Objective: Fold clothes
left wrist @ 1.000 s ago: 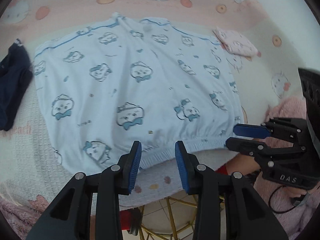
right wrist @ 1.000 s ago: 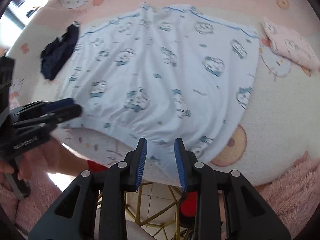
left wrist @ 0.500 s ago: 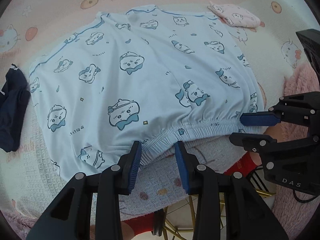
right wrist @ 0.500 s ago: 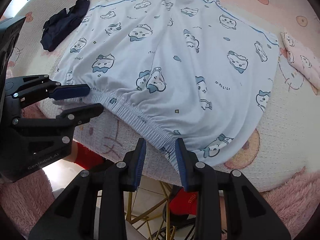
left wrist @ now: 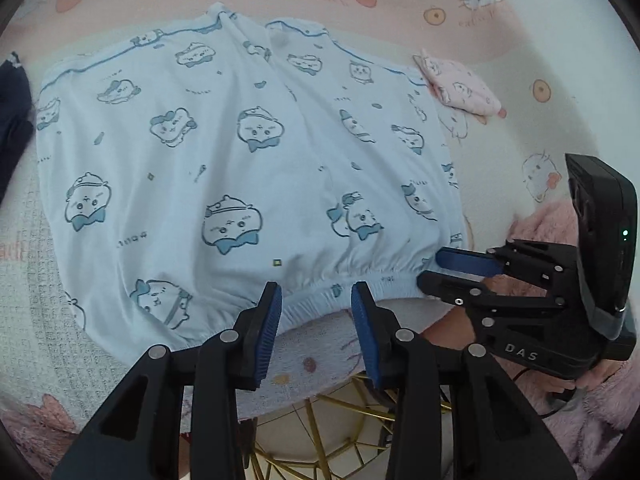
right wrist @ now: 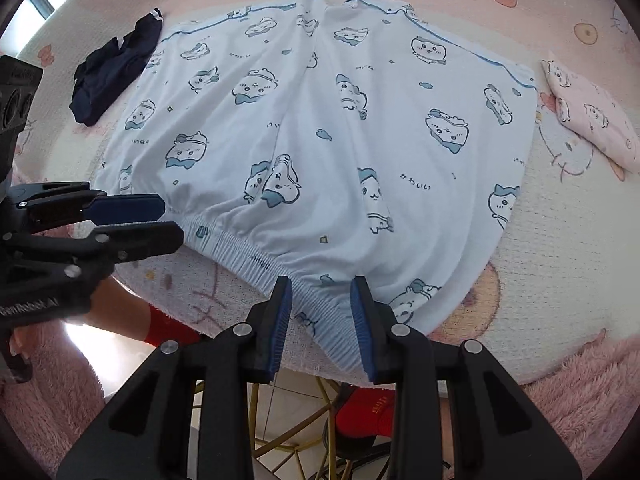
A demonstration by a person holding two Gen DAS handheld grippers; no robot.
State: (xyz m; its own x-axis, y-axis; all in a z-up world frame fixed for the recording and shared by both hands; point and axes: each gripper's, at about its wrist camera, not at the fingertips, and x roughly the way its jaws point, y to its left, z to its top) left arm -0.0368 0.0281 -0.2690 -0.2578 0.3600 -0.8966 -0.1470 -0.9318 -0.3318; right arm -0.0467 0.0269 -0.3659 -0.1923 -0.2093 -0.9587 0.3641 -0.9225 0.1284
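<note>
Light blue shorts (left wrist: 248, 168) printed with cartoon faces lie spread flat on the pink table cover, elastic waistband toward me; they also show in the right wrist view (right wrist: 328, 140). My left gripper (left wrist: 316, 304) is open, its fingers straddling the waistband (left wrist: 316, 306) at its left part. My right gripper (right wrist: 322, 300) is open over the waistband's (right wrist: 240, 252) right part. The right gripper also shows in the left wrist view (left wrist: 440, 268), and the left gripper in the right wrist view (right wrist: 168, 216). Neither holds cloth.
A folded pink garment (right wrist: 592, 120) lies at the right, a dark navy garment (right wrist: 116, 64) at the left. The table's front edge (right wrist: 460, 364) runs just under the waistband, with gold table legs (left wrist: 320, 440) and a pink fluffy rug (right wrist: 580, 400) below.
Both grippers have shifted along the waistband and come closer to it, the view swinging back up over the shorts. The shorts have not moved. Both stay open.
</note>
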